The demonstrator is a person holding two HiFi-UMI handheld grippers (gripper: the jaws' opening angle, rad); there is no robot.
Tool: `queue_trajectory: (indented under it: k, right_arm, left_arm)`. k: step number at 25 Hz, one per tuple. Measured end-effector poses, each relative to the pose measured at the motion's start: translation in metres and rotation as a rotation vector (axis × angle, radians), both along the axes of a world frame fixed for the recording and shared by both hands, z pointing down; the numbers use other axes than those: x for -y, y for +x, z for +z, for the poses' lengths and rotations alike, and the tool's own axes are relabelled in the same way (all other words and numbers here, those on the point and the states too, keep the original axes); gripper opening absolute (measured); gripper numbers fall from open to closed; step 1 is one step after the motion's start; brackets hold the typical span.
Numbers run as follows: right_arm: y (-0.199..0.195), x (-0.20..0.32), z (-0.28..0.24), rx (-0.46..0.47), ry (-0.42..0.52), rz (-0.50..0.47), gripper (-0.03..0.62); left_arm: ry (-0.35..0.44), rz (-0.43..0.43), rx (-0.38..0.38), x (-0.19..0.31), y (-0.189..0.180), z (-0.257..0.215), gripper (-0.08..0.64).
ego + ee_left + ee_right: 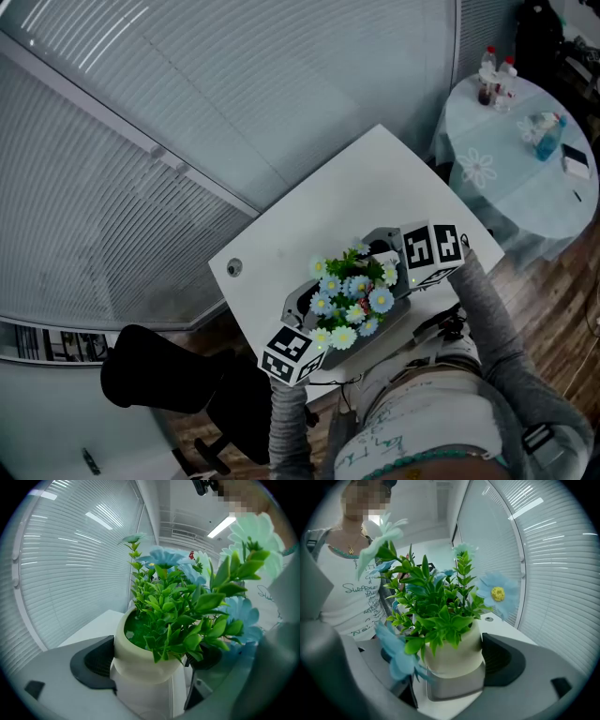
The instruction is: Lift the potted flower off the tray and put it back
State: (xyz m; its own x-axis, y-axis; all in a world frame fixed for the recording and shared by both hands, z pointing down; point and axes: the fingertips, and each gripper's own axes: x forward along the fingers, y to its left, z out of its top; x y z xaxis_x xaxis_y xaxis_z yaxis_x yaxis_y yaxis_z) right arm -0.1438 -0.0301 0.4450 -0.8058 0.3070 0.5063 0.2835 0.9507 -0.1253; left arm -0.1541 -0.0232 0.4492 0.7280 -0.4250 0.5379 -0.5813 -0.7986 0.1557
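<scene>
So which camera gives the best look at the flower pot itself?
The left gripper view: the pot sits central, rim and cream wall plain. The right gripper view shows the pot too, leaves overhanging more. In the head view the flowers hide it.

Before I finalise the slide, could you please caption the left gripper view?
Left gripper clasps the potted flower around its pot, window blinds behind.

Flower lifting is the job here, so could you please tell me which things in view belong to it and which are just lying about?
Job: flower, tray, left claw, right claw.
Lying about: chair, round table, bottles.
</scene>
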Motion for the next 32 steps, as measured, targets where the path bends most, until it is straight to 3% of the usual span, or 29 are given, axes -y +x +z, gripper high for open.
queue_trajectory:
  k: [14, 32]
  right_arm:
    - [0.042, 0.019, -0.001, 0.004, 0.014, -0.013, 0.399]
    - [0.132, 0.031, -0.009, -0.025, 0.05, -0.024, 0.399]
  left_arm:
    - [0.009, -0.008, 0.017, 0.019, 0.042, 0.0, 0.476]
    - [0.035, -0.01, 0.032, 0.032, 0.132, -0.01, 0.476]
